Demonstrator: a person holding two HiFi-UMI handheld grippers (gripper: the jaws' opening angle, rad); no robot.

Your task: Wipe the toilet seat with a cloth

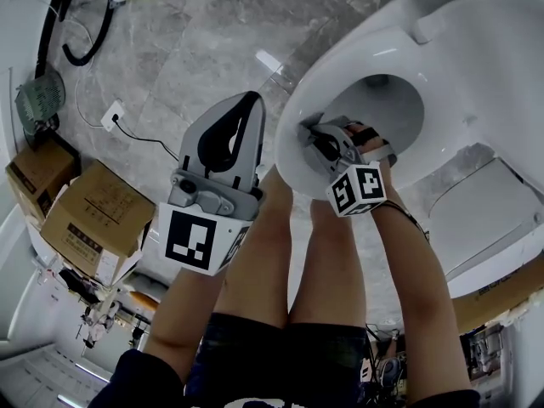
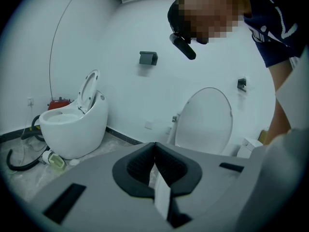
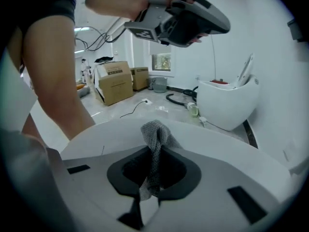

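Two grippers | right gripper [image 1: 313, 133] clamped on grey cloth [image 3: 155, 135], cloth against toilet seat [image 1: 291, 158] | left gripper [image 1: 252, 102] jaws together, empty

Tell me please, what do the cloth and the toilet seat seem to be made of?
The cloth: grey knitted or woven textile, matte; its open mesh shows and it folds limply. The toilet seat: smooth glossy white, probably moulded plastic, perhaps ceramic; its curved surface reflects light softly.
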